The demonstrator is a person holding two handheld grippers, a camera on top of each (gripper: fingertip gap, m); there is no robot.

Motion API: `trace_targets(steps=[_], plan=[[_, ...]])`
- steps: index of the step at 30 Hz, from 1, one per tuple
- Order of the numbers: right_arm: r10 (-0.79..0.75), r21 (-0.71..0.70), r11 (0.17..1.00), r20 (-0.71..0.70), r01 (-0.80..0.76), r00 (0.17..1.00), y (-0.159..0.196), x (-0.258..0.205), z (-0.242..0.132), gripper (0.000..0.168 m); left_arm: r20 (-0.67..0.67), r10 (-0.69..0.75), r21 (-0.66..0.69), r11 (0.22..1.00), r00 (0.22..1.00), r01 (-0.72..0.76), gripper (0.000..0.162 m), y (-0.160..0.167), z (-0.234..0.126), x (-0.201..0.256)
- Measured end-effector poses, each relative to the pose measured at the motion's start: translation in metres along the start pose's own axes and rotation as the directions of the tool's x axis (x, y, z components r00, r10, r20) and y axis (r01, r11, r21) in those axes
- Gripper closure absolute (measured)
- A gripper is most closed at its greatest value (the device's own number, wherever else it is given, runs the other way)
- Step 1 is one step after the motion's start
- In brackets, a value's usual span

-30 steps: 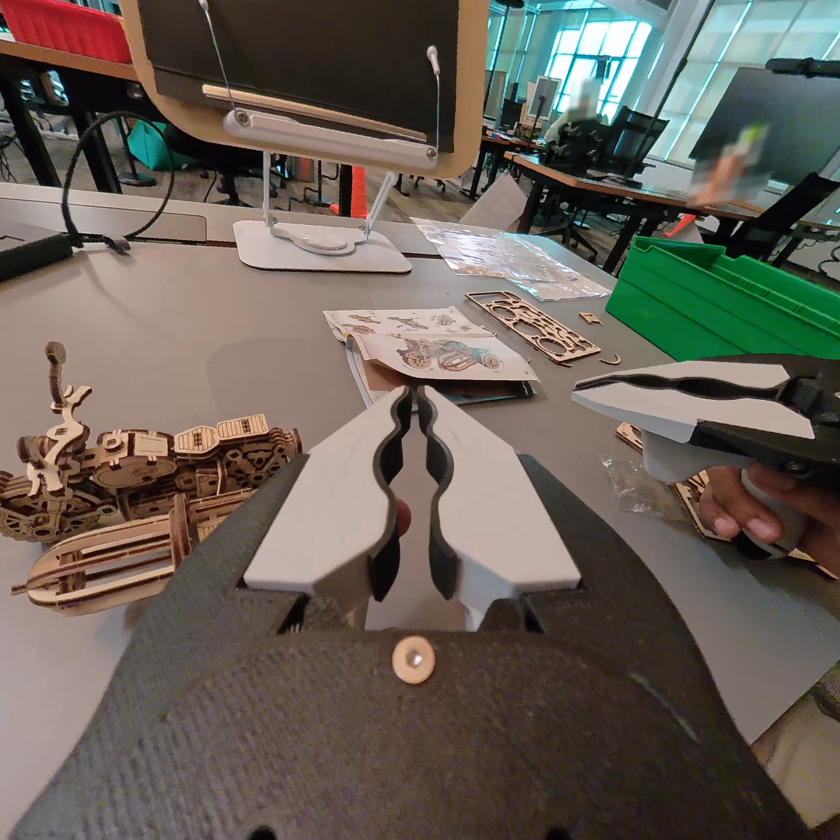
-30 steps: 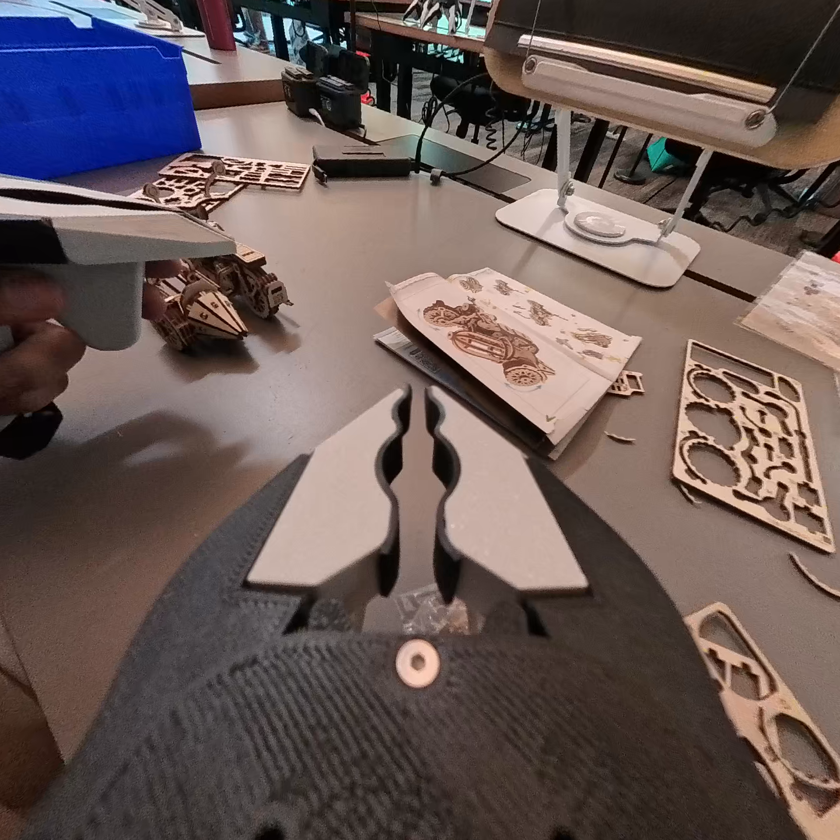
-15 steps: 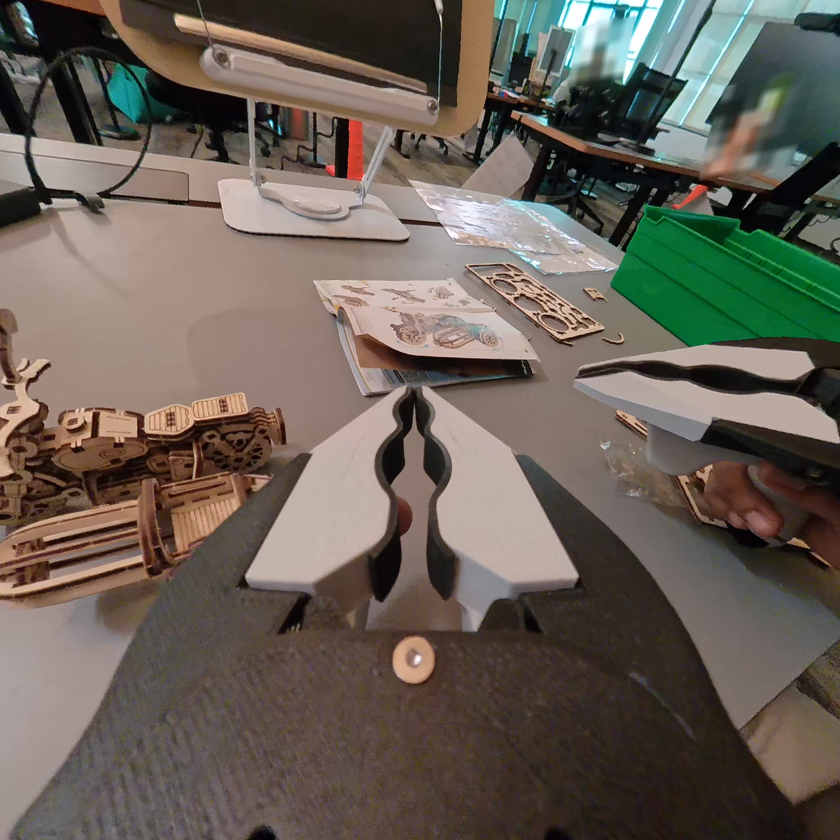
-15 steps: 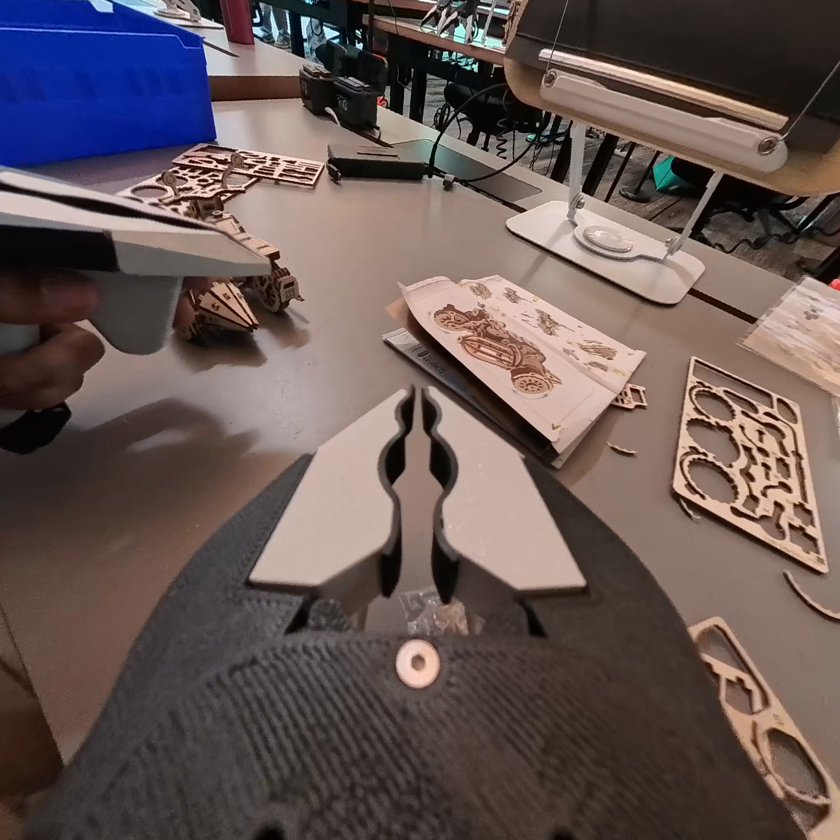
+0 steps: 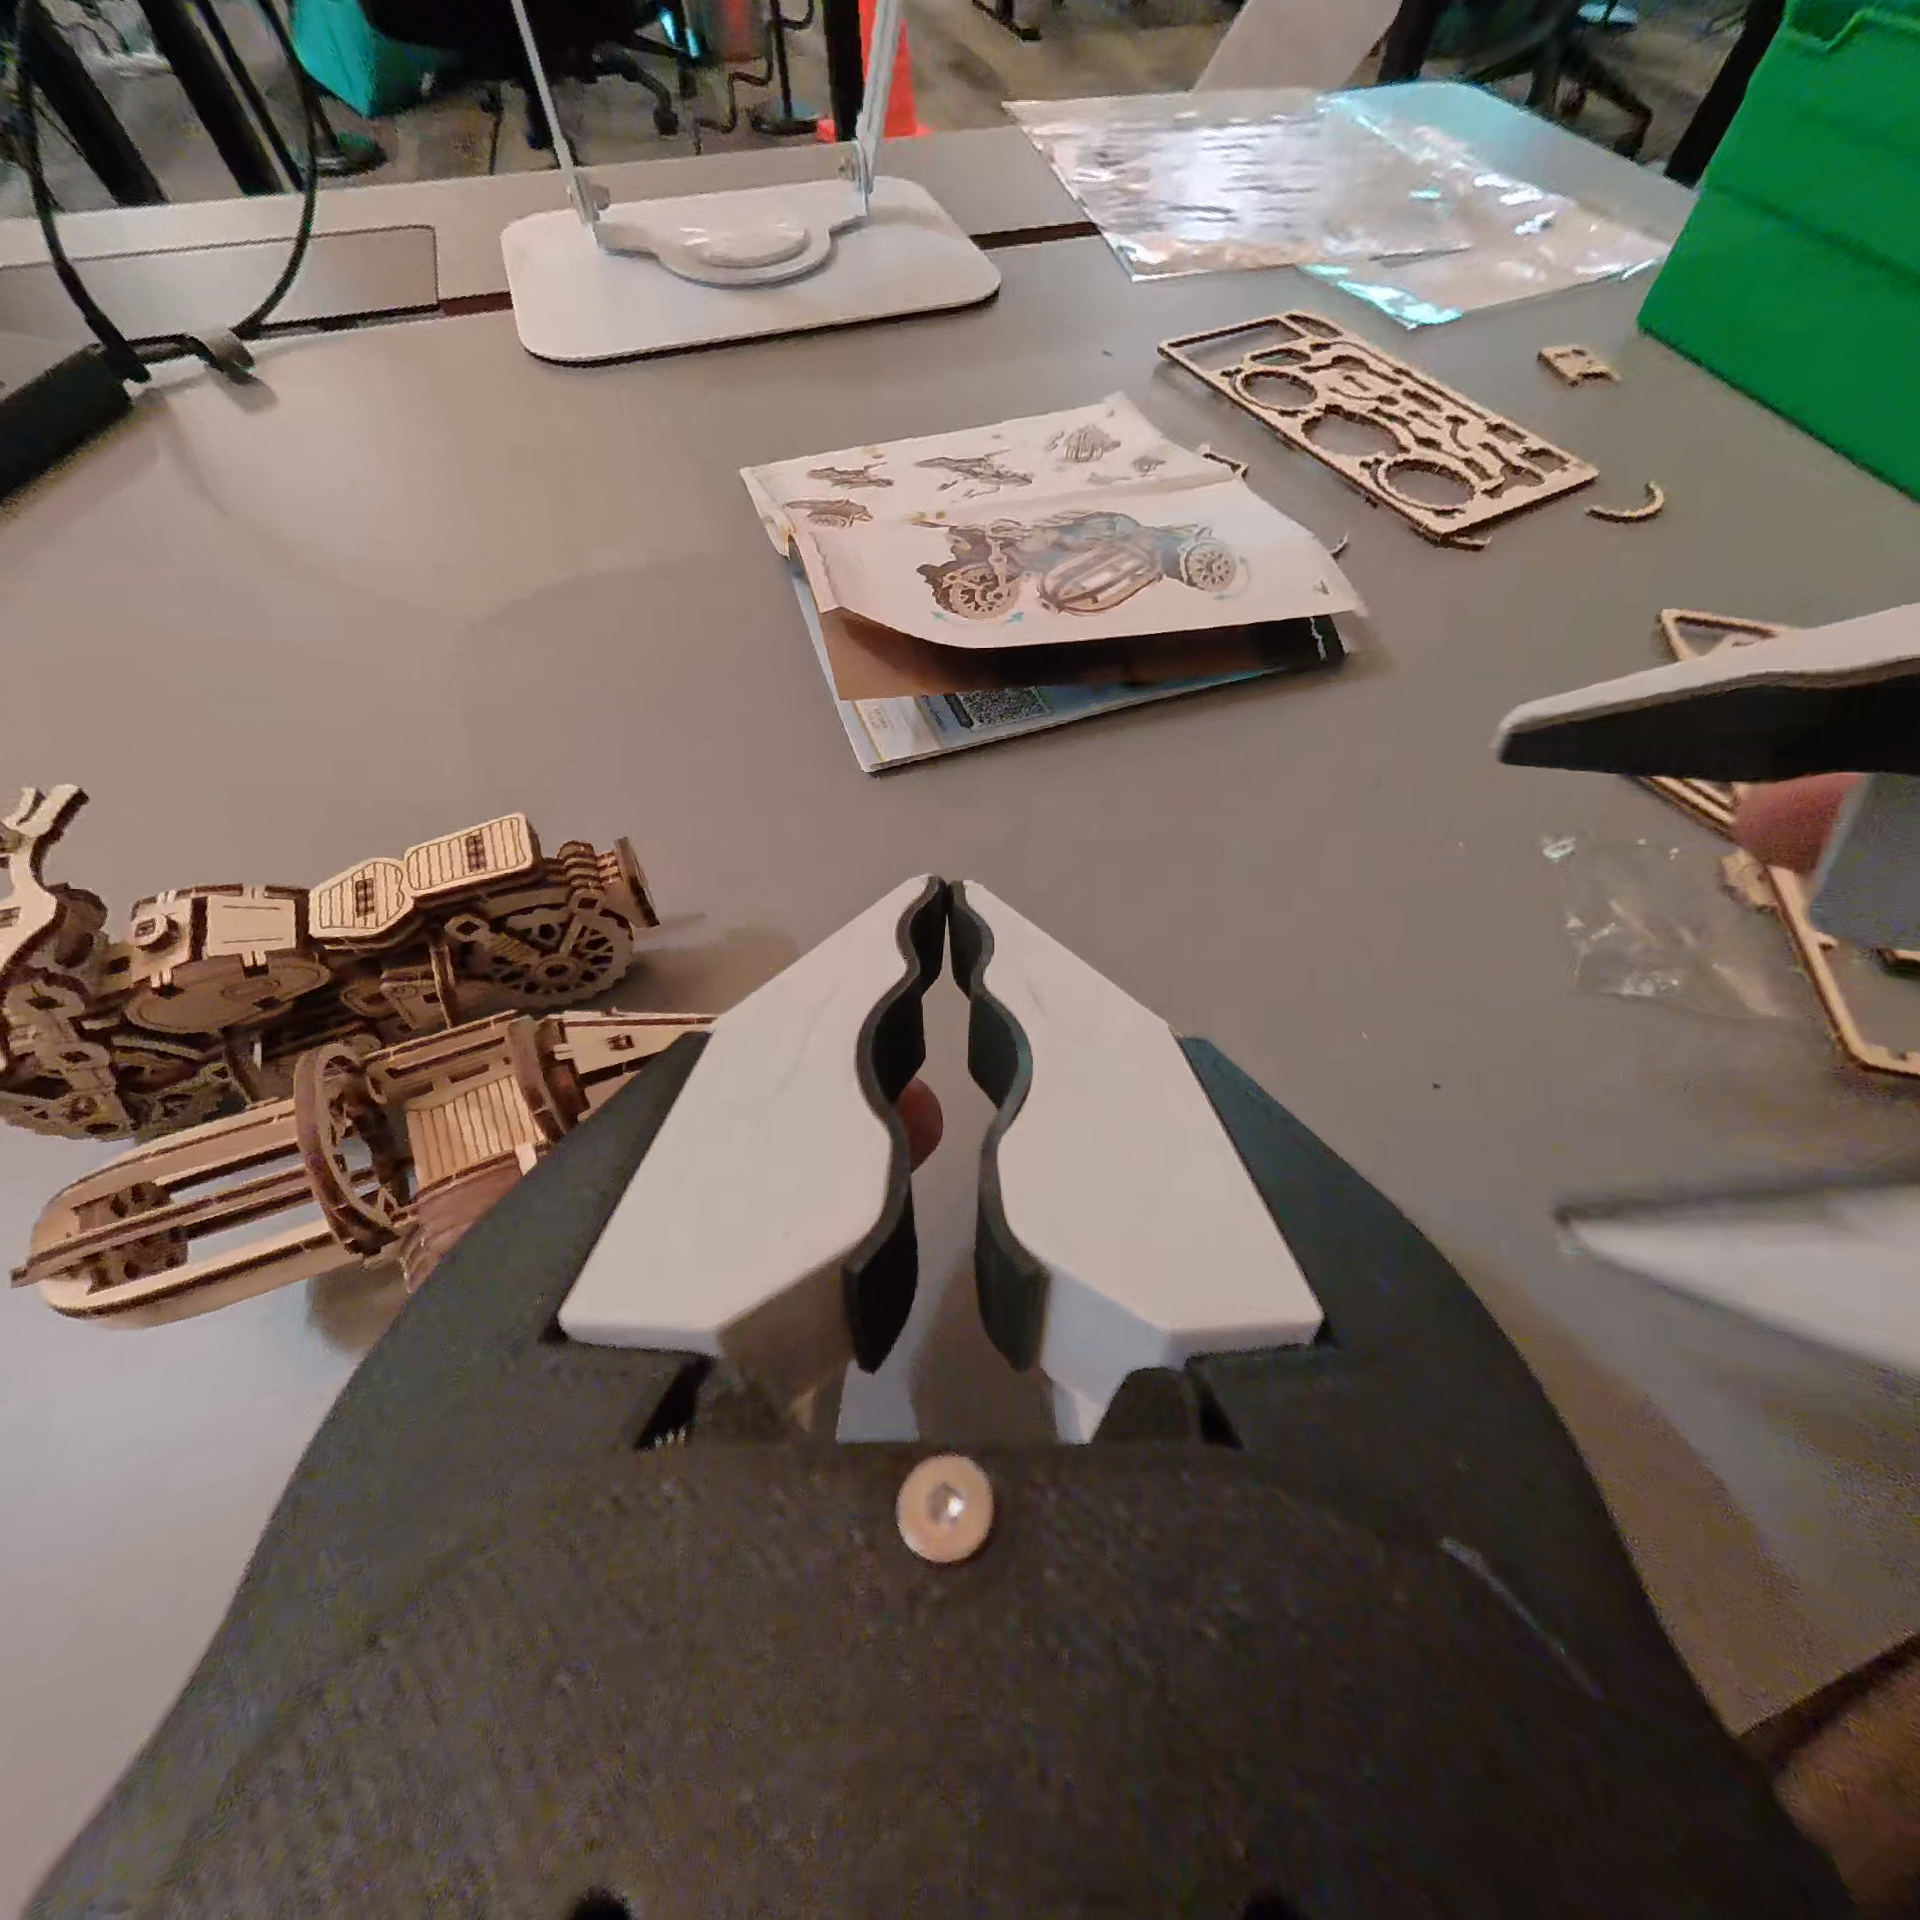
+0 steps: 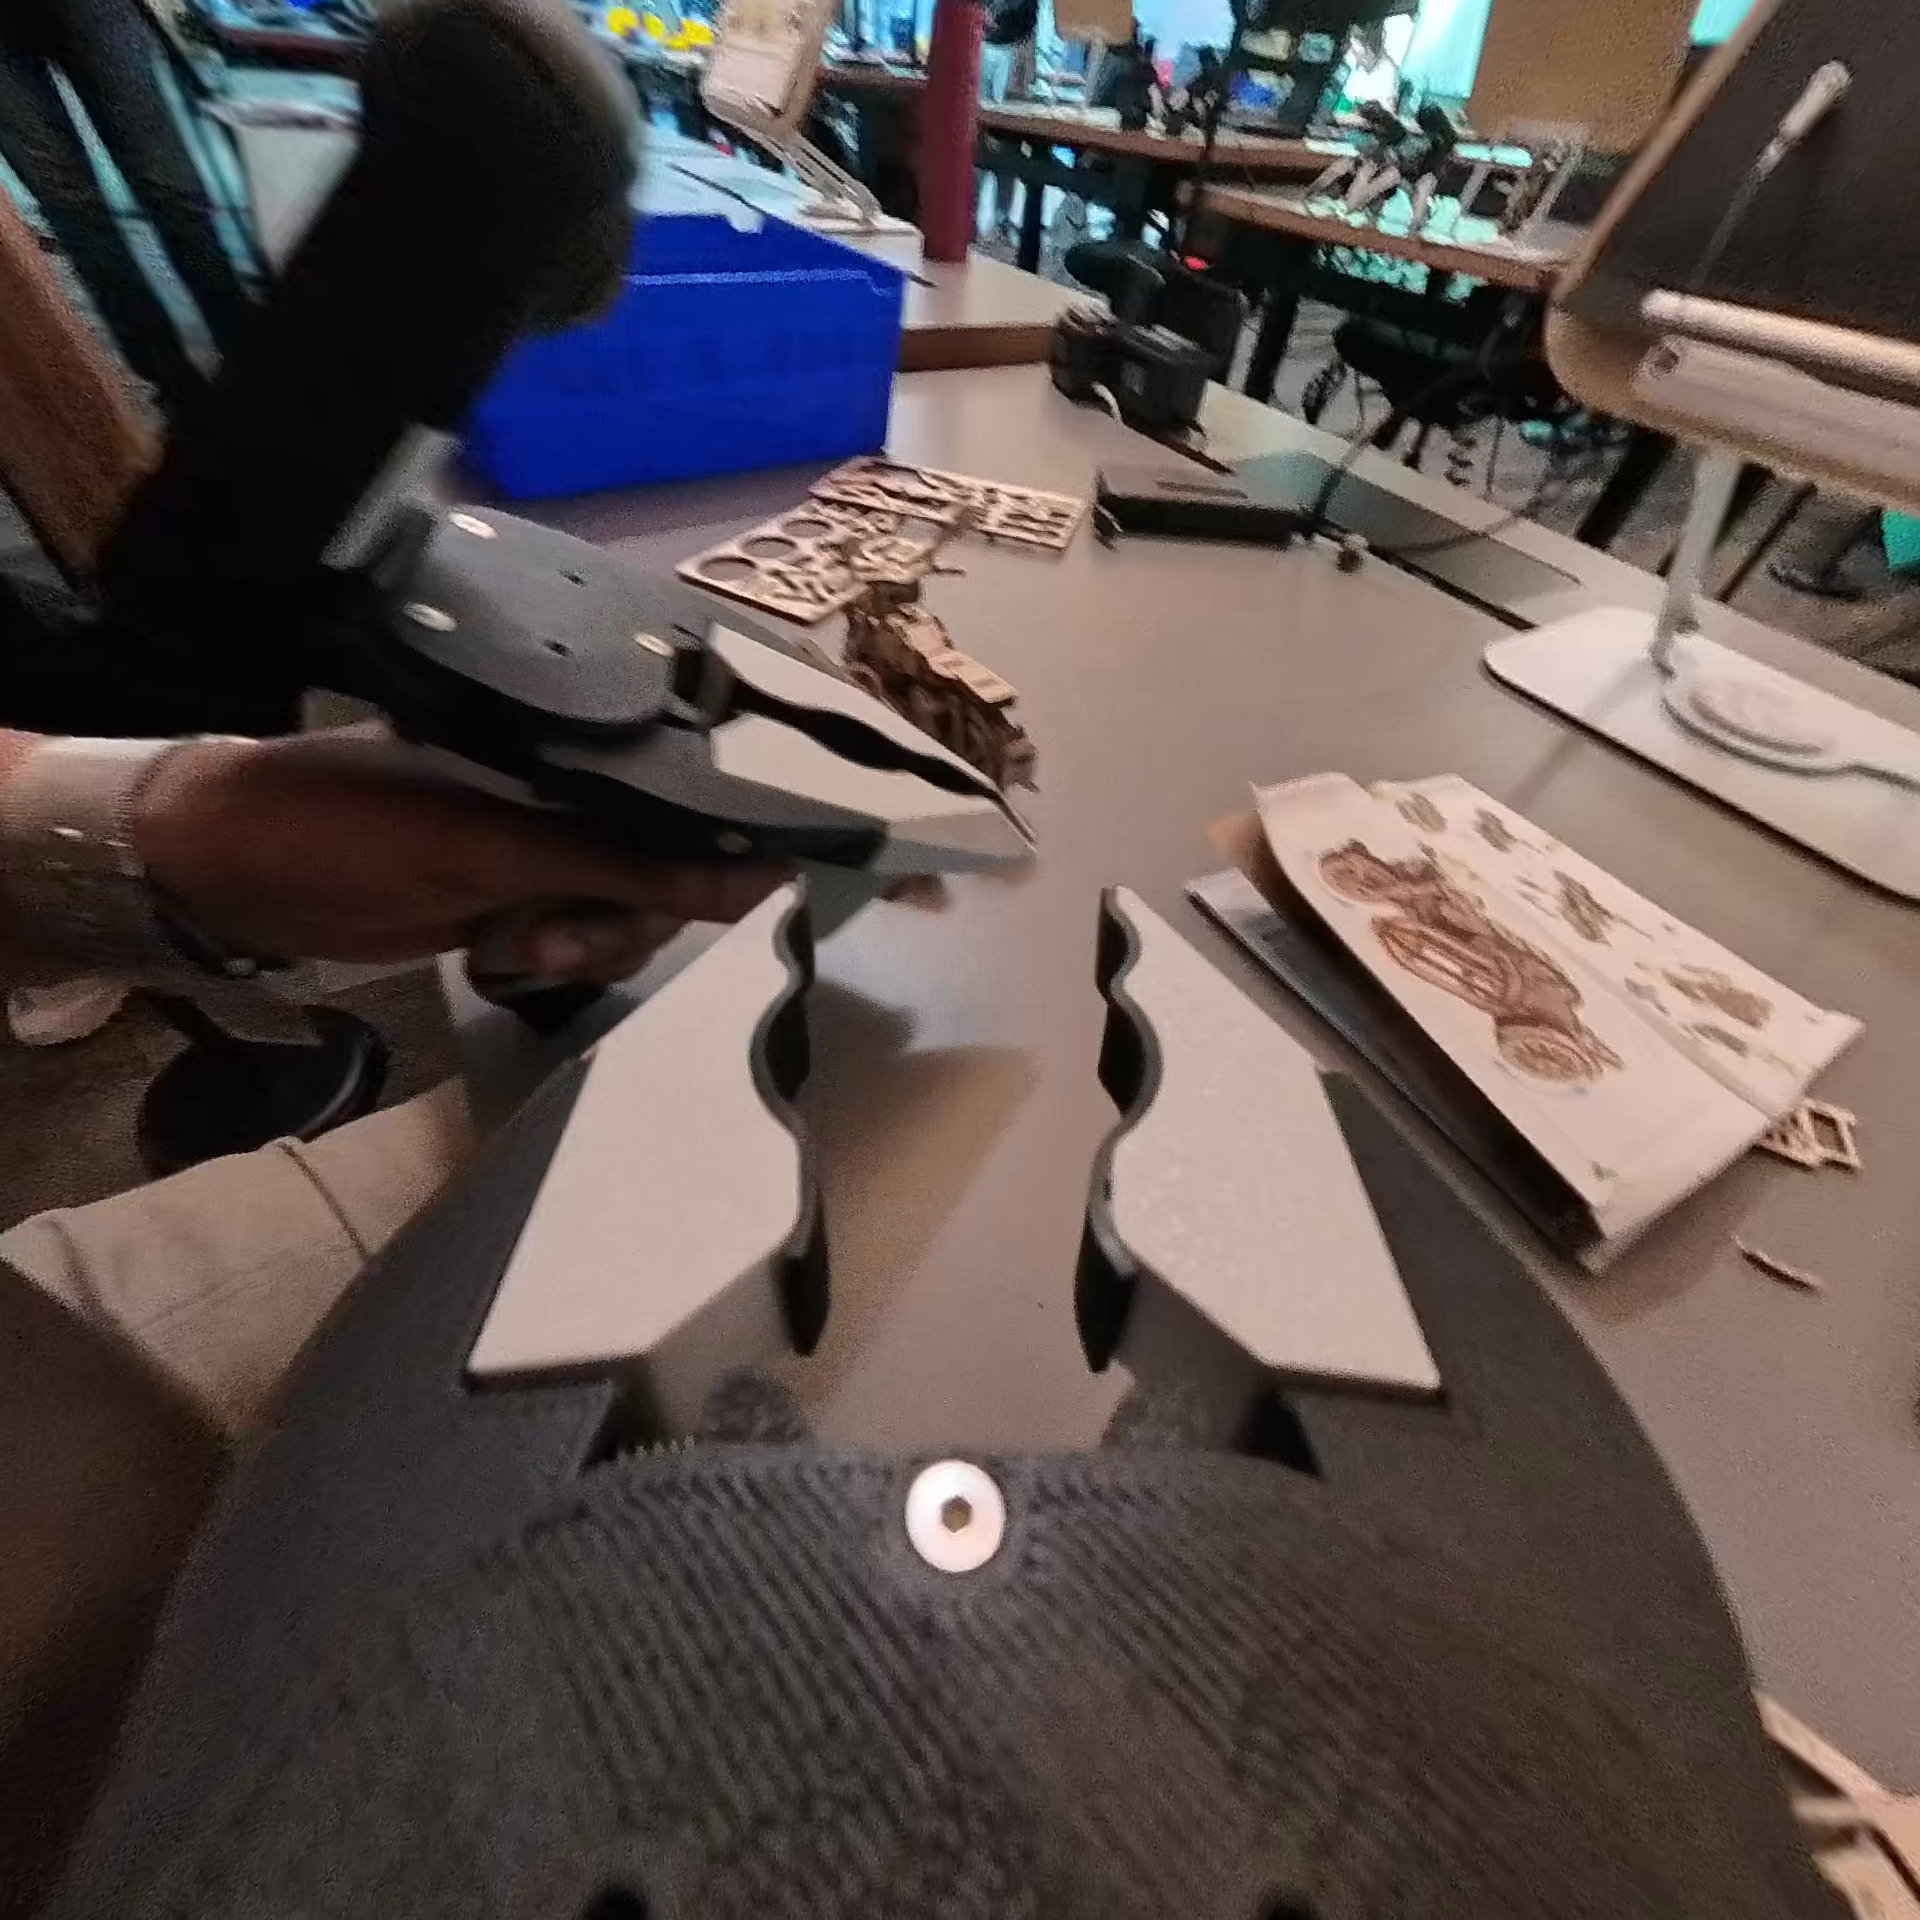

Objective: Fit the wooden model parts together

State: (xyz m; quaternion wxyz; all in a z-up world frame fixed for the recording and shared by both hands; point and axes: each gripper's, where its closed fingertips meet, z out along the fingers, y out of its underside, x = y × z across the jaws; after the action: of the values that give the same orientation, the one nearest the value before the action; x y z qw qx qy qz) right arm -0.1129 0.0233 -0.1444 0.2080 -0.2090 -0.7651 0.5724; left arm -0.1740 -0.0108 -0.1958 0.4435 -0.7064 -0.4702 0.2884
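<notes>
Left wrist view: the left gripper [image 5: 948, 902] has its tips pressed together with nothing between them, hanging over bare grey table [image 5: 416, 582]. Just off to its left sit the wooden model [image 5: 312, 966] and a second wooden part [image 5: 312, 1174] lying in front of it, touching or nearly so, hard to call. Straight ahead is the booklet [image 5: 1049, 582] with a car drawing on it, and past that a punched-out sheet [image 5: 1382, 442], a white stand base [image 5: 748, 270], a clear plastic bag [image 5: 1330, 187] and a green bin [image 5: 1808, 270] at the right edge. The right gripper [image 5: 1704, 717] pokes in from the right, blurry, over a small plastic bag [image 5: 1652, 935] and another wooden frame [image 5: 1829, 997].

Right wrist view: the right gripper [image 6: 951, 904] is spread wide, nothing in it, over bare table. The left gripper [image 6: 977, 790] crosses in from the left, held in a hand [image 6: 436, 862], and it partly blocks the model [image 6: 935, 675] behind it. More sheets [image 6: 883, 530] and a blue bin [image 6: 686, 353] sit farther back. The booklet [image 6: 1538, 987] is to the right, the stand base [image 6: 1714, 717] beyond it. Whole frame is a bit smeared.
</notes>
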Motion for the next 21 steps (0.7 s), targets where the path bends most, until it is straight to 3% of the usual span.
trace_targets(steps=[10, 21], plan=[[-0.014, 0.122, 0.993, 0.140, -0.003, 0.990, -0.035, -0.062, -0.013, 0.097, 0.091, 0.106, -0.031, 0.994, 0.990, -0.103, 0.162, 0.002, 0.000, -0.003], [0.009, 0.110, 0.994, 0.160, -0.027, 0.987, -0.031, -0.068, -0.012, 0.094, 0.168, 0.124, -0.015, 0.992, 0.978, -0.123, 0.156, -0.006, -0.007, -0.019]])
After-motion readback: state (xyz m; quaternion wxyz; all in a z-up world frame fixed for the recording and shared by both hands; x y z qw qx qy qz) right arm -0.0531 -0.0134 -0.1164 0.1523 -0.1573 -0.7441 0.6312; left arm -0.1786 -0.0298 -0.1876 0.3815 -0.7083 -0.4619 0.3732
